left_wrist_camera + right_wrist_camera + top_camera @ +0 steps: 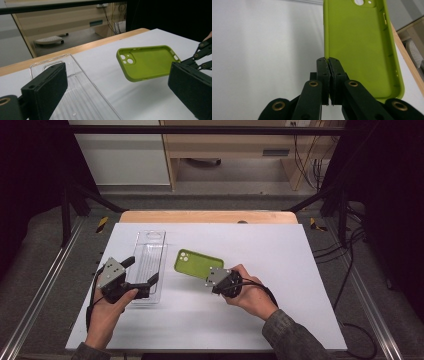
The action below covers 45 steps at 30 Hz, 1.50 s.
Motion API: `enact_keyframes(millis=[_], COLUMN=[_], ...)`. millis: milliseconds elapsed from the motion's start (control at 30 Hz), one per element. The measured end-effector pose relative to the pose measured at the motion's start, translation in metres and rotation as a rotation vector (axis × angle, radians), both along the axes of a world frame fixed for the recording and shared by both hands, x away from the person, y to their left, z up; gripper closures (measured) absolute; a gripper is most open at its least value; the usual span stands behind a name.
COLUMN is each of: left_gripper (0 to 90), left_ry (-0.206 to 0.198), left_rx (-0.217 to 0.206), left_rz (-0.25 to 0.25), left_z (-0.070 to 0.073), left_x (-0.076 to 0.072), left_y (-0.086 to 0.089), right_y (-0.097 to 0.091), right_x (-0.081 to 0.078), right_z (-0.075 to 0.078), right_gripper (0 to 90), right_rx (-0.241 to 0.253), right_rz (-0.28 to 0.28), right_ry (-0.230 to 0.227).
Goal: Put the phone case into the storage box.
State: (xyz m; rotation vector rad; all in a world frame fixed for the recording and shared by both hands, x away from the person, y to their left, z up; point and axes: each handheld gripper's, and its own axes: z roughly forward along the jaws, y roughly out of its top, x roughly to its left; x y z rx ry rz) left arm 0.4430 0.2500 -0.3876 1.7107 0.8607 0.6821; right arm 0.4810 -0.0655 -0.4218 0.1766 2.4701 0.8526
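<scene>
I hold the green phone case by its side wall, right gripper pinched on it, just right of the clear tray; it seems light, soft, bendable; left gripper gapes wide, empty.

one green phone case, one clear tray

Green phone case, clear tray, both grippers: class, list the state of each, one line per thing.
green phone case: empty, hollow side up, lifted off the table, pinched at its side wall.
clear tray: empty, lying flat on the white table.
left gripper: open, jaws wide, above the tray's near end.
right gripper: shut on the case's edge.
</scene>
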Motion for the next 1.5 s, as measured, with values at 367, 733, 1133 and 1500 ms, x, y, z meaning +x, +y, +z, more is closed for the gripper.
enact_keyframes(millis=[367,733,1133,1500], left_gripper=[4.9,5.2,5.2,5.5], left_ry=[0.048,0.086,0.108,0.117], left_rx=[0.032,0.065,0.075,0.088], left_rz=[0.031,0.041,0.022,0.019], left_z=[0.015,0.031,0.045,0.047], left_x=[0.023,0.035,0.040,0.045], left_y=[-0.019,-0.035,-0.047,-0.054], right_y=[-0.003,-0.003,-0.004,-0.005], right_x=[0.000,-0.005,-0.007,-0.008], right_z=[0.001,0.005,0.009,0.011], right_gripper=[88.0,87.9,88.0,87.9], right_rx=[0.041,0.070,0.083,0.090], right_rz=[-0.014,0.003,-0.002,-0.004], right_ry=[-0.025,-0.049,-0.060,-0.077])
